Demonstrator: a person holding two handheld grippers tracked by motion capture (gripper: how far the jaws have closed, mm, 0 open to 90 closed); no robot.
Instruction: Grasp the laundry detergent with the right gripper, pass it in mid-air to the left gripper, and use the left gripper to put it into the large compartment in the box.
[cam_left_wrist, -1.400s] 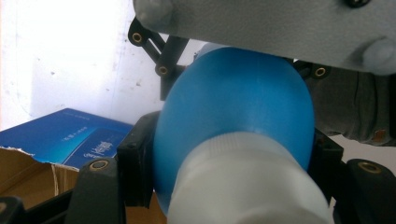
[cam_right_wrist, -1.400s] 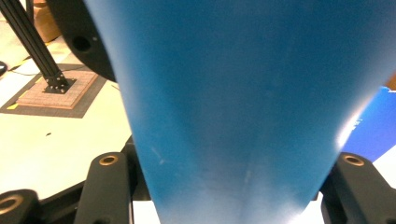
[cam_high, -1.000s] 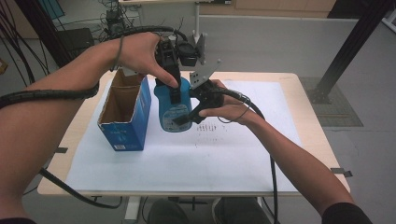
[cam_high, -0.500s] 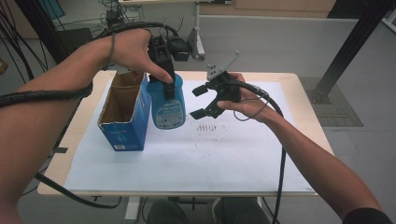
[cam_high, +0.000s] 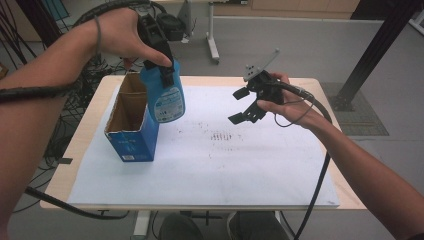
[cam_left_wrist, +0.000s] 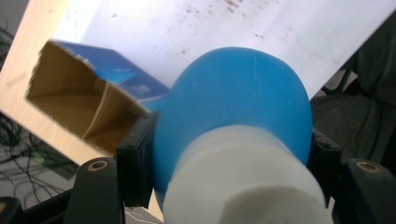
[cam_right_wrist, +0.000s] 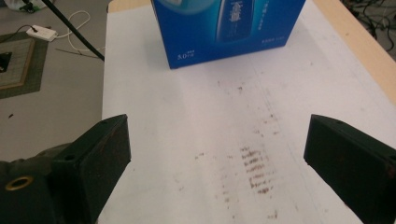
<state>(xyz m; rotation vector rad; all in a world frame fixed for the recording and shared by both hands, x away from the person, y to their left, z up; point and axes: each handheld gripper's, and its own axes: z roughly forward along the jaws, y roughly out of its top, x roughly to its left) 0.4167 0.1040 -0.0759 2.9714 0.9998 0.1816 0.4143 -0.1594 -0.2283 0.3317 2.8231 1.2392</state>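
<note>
The left gripper (cam_high: 165, 67) pinches a blue bottle (cam_high: 166, 97) near its white cap (cam_left_wrist: 243, 186), the jaws pressed on both sides; the bottle hangs clear of the surface, just above the open box (cam_high: 131, 122). The right gripper (cam_high: 246, 105) holds nothing: its jaws have just been opening and stand spread wide, well apart from the bottle. Below them lies a white sheet (cam_high: 210, 165) with brown smudges (cam_right_wrist: 254, 170) on a wooden surface (cam_high: 80, 150). Grey floor and cables (cam_high: 75, 80) lie beyond. The left gripper view looks into the box's brown inside; the right gripper view shows its printed blue side.

blue bottle (cam_left_wrist: 233, 102) cap cut off by bottom edge, blue box (cam_right_wrist: 229, 28) top cropped
</note>
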